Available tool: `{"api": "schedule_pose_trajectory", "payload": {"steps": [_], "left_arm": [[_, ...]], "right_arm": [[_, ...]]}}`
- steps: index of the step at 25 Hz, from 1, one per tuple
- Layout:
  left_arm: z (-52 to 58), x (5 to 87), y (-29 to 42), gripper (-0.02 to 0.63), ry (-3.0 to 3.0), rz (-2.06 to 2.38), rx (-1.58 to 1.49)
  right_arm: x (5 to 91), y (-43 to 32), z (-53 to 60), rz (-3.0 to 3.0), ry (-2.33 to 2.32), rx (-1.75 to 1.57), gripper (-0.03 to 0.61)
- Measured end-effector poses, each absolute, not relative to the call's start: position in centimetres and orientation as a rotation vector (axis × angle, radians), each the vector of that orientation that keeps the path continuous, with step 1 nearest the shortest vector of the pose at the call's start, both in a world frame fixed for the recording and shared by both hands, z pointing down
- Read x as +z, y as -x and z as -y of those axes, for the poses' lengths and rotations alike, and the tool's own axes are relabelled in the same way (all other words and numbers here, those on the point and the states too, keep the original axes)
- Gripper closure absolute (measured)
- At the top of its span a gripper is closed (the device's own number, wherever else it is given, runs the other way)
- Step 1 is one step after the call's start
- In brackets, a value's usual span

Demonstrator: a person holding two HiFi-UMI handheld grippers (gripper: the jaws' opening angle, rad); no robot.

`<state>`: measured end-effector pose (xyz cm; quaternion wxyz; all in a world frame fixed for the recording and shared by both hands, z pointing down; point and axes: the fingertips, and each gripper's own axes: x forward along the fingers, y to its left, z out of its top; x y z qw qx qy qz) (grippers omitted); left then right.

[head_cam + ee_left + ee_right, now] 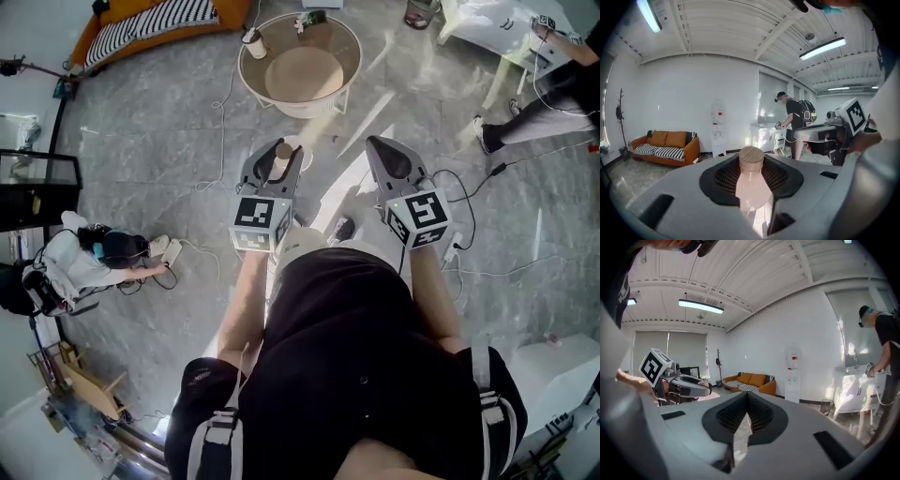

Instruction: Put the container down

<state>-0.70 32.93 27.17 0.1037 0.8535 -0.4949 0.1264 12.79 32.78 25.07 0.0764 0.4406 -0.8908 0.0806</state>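
A small clear container (282,155) with a round cork lid (751,157) stands upright between the jaws of my left gripper (278,150), held in the air well above the floor. The left gripper is shut on it, and in the left gripper view the pale pinkish body (751,183) fills the gap between the ribbed black pads. My right gripper (386,150) hangs beside it at about the same height. Its jaws meet at the tip with nothing between them (747,401). The two grippers do not touch each other.
A round white-rimmed table (349,75) with small items on it stands just ahead on the grey marble floor. An orange sofa (159,23) lies far left, cables (221,141) run across the floor, a person (553,84) stands far right, and bags (84,258) sit at the left.
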Motion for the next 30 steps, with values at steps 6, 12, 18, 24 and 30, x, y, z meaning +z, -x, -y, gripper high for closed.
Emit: {"api": "schedule_pose_trajectory", "payload": {"steps": [6, 12, 18, 24, 30], "left_arm": [[-33.6, 27.1, 0.9, 0.469, -2.495, 1.477, 0.358], [-33.8, 28.1, 1.5, 0.469, -2.487, 1.488, 0.362], [-31.7, 28.9, 1.9, 0.469, -2.487, 1.471, 0.379], [-27.6, 29.2, 2.5, 0.469, -2.492, 1.448, 0.363], [-22.0, 28.6, 3.7, 0.469, -2.516, 1.449, 0.361]], "right_arm": [[25.2, -12.9, -33.3, 2.71, -1.299, 0.268, 0.574], [26.4, -12.7, -33.6, 2.701, -1.282, 0.314, 0.574], [27.5, -12.7, -31.6, 2.667, -1.304, 0.344, 0.574], [27.1, -12.2, -28.1, 2.643, -1.324, 0.348, 0.574], [25.3, -10.8, -22.5, 2.65, -1.327, 0.317, 0.574]]}}
